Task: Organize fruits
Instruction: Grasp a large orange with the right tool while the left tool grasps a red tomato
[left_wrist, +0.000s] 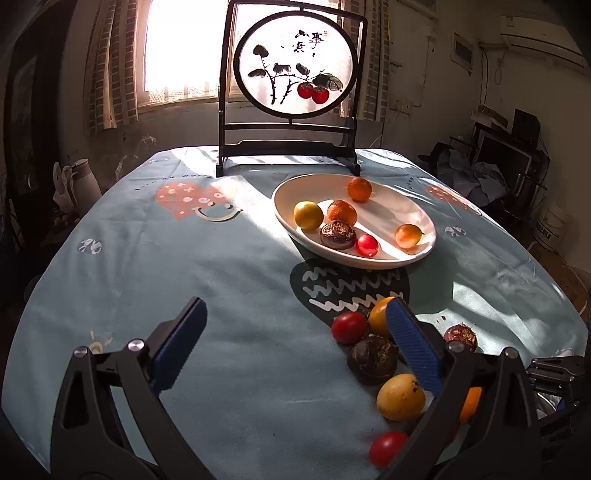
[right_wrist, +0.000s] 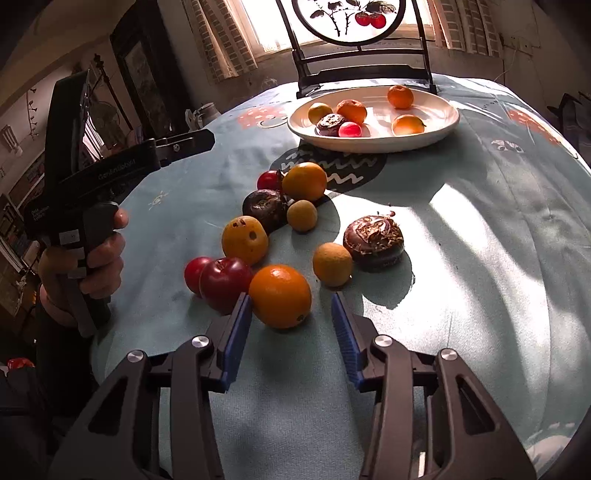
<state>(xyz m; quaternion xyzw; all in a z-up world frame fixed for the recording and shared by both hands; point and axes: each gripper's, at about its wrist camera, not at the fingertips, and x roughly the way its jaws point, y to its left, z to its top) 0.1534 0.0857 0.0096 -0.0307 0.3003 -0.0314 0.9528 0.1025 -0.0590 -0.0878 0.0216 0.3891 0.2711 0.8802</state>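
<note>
Left gripper (right_wrist: 184, 142), upper left of right view: body reads "GenRobot.AI"; jaws spread, empty. Orange (right_wrist: 280, 296), lower centre, sits just ahead of the right gripper (right_wrist: 291, 332), whose jaws are parted, empty. Judged light, firm, round, prone to roll: grip across its middle. Plate (right_wrist: 373, 142), top centre.

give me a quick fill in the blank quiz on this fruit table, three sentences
1. The white plate holds ____ pieces of fruit.
2. The right hand-held gripper is open with a loose ____ just ahead of its fingertips.
3. The left hand-held gripper is open and holds ____.

Missing words: six; orange; nothing
</note>
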